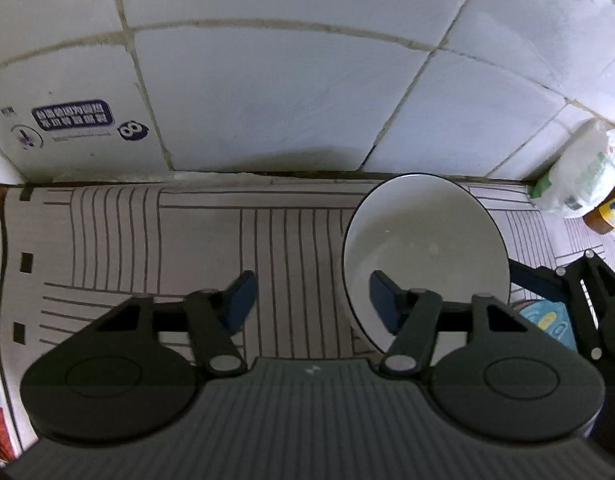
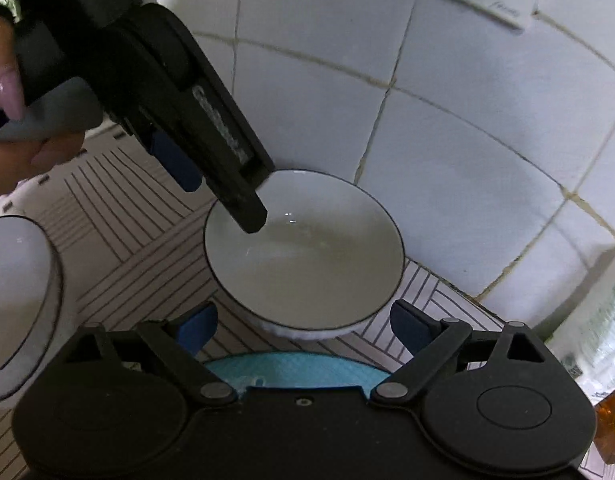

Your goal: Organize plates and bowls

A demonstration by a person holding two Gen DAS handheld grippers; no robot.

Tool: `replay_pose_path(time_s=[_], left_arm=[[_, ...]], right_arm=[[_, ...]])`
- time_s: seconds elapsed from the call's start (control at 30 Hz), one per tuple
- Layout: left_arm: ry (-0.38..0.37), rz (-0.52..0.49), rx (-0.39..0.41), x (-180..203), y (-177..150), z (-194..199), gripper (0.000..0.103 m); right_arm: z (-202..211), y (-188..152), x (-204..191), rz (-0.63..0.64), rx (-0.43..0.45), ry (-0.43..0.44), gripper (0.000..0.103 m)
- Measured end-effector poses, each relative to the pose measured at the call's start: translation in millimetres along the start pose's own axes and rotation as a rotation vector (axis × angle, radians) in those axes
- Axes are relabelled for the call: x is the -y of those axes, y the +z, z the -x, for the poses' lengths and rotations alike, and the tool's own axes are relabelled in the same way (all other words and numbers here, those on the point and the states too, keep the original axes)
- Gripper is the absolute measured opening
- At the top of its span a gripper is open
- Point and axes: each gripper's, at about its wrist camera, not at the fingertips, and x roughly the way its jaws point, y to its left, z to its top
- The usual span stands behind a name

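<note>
A white bowl with a dark rim (image 1: 425, 240) (image 2: 307, 252) sits on the striped mat by the tiled wall. My left gripper (image 1: 311, 296) is open; its right finger (image 1: 381, 296) is over the bowl's inside, its left finger outside over the mat. In the right wrist view the left gripper (image 2: 211, 160) reaches down from the upper left to the bowl's rim. My right gripper (image 2: 303, 328) is open and empty, just in front of the bowl. A second white bowl (image 2: 15, 300) is at the left edge. A light blue plate (image 2: 291, 368) lies under the right gripper.
A white tiled wall (image 1: 287, 92) stands close behind the mat. A plastic-wrapped package (image 1: 583, 172) and an orange bottle (image 2: 611, 432) stand at the right. A white box with a purple label (image 1: 71, 120) leans at the left wall.
</note>
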Motion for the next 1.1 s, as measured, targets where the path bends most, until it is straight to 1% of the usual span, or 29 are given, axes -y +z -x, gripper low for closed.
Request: replay_pose_path(time_s=[0.03,0.1,0.13,0.17,0.2,0.27,0.4,0.5,0.57,0.73,0.83,0.97,1.1], left_arm=[[-0.003,0.001,0.0,0,0,-2,0.043],[-0.017,0.001,0.007,-1,0,-4,0.028],[-0.024,0.011,0.019,-1,0,-4,0.023],[-0.033,0.023,0.039,-1,0,-3,0.015],[-0.036,0.024,0.047,1,0,-4,0.009],[-0.036,0.036,0.04,2,1,-7,0.005],[-0.026,0.048,0.03,4,1,-4,0.005],[-0.022,0.008,0.048,10,-1,9,0.005],[-0.017,-0.016,0.054,12,-2,19,0.005],[-0.028,-0.051,0.045,13,-6,53,0.005],[-0.052,-0.046,0.048,8,-12,74,0.005],[-0.073,-0.075,0.065,2,-27,109,0.005],[-0.096,-0.084,0.094,-10,-49,140,0.006]], right_arm=[[-3,1,-1,-0.001,-0.005,-0.001,0.098],[-8,3,1,-0.021,-0.001,0.003,0.099],[-12,4,3,-0.04,-0.002,0.01,0.099],[-14,5,6,-0.06,-0.003,0.03,0.099],[-16,5,9,-0.084,0.002,0.056,0.1],[-19,6,11,-0.117,0.009,0.084,0.1],[-18,4,5,-0.094,0.04,0.08,0.1],[-11,1,5,-0.128,0.045,0.091,0.1],[0,-1,5,-0.141,0.059,0.081,0.1],[31,5,-7,-0.178,0.102,0.06,0.1],[52,14,-19,-0.179,0.135,0.043,0.1],[83,19,-39,-0.215,0.189,0.033,0.1],[102,27,-60,-0.201,0.217,0.013,0.1]])
